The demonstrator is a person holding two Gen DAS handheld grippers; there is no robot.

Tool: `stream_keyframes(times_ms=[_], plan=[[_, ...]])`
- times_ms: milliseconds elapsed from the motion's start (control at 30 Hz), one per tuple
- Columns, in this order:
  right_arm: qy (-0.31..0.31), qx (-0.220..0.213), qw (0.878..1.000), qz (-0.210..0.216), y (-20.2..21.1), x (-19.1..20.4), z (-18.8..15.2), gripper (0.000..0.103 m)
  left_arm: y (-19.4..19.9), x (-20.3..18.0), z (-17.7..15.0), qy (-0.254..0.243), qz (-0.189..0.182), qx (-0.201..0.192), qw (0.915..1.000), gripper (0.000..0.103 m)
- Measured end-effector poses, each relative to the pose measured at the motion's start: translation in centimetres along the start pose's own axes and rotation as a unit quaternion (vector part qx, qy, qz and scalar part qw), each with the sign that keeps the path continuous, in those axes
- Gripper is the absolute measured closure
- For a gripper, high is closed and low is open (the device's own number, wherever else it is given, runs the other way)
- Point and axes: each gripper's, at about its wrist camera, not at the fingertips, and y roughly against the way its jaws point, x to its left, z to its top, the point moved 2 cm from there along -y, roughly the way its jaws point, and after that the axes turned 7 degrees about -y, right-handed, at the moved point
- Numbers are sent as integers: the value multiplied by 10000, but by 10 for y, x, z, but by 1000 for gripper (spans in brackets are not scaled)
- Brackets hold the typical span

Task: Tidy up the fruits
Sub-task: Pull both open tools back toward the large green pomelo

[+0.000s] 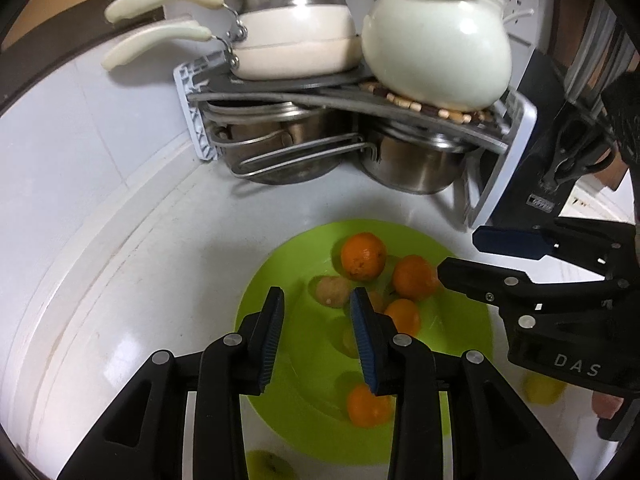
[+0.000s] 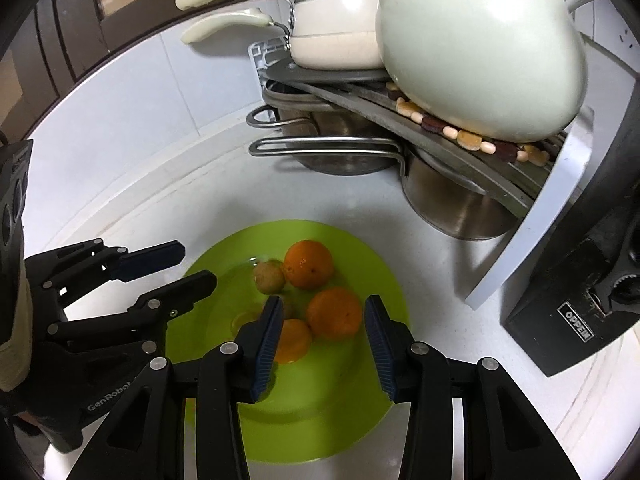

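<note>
A lime-green plate [image 1: 452, 340] [image 2: 224, 272] lies on the white counter. It holds several oranges [image 1: 363, 256] [image 2: 309, 264] and a brown kiwi [image 1: 333, 290] [image 2: 270, 277]. One more orange [image 1: 367, 406] sits near the plate's front. My left gripper [image 1: 316, 300] is open and empty above the plate's left part; it also shows in the right wrist view [image 2: 192, 268]. My right gripper [image 2: 320, 308] is open and empty above the oranges; it also shows in the left wrist view [image 1: 456, 252]. Two yellow-green fruits [image 1: 269, 465] [image 1: 542, 390] lie on the counter off the plate.
A corner rack [image 1: 200, 120] [image 2: 560, 200] behind the plate carries cream pans [image 1: 296, 40] and a white teapot [image 1: 436, 48] [image 2: 480, 52], with steel pots [image 1: 416, 164] underneath. A black knife block [image 2: 580, 300] stands at right. A raised counter rim curves along the left.
</note>
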Motion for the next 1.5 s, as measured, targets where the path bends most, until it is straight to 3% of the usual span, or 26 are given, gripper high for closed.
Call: stream_keyframes(times_ms=[467,767,833,967,1133,1367,1500], plan=[[91,-768,9970,98,75,18,-14,57,82,-12,-11,207,234,-614,9976,58],[54,-1030,9945,168,110,25,-35,56,129,-17,-30,345,330,-943,9944,51],[7,-1099,9938,164,117,27,-42,48,137,-18,-36,397,359,-996,9936,49],[21,-1239,9923,-9,127,30,-54,47,150,-18,-49,501,476,-1074,9918,46],[-166,-1474,9887,-235,137,29,-68,38,162,-16,-68,686,655,-1148,9889,42],[-413,-2077,9731,-904,157,28,-91,28,166,-6,-93,1076,795,-1112,9847,35],[-616,-2163,9675,-1153,158,27,-102,25,164,-1,-108,1226,813,-1051,9835,33]])
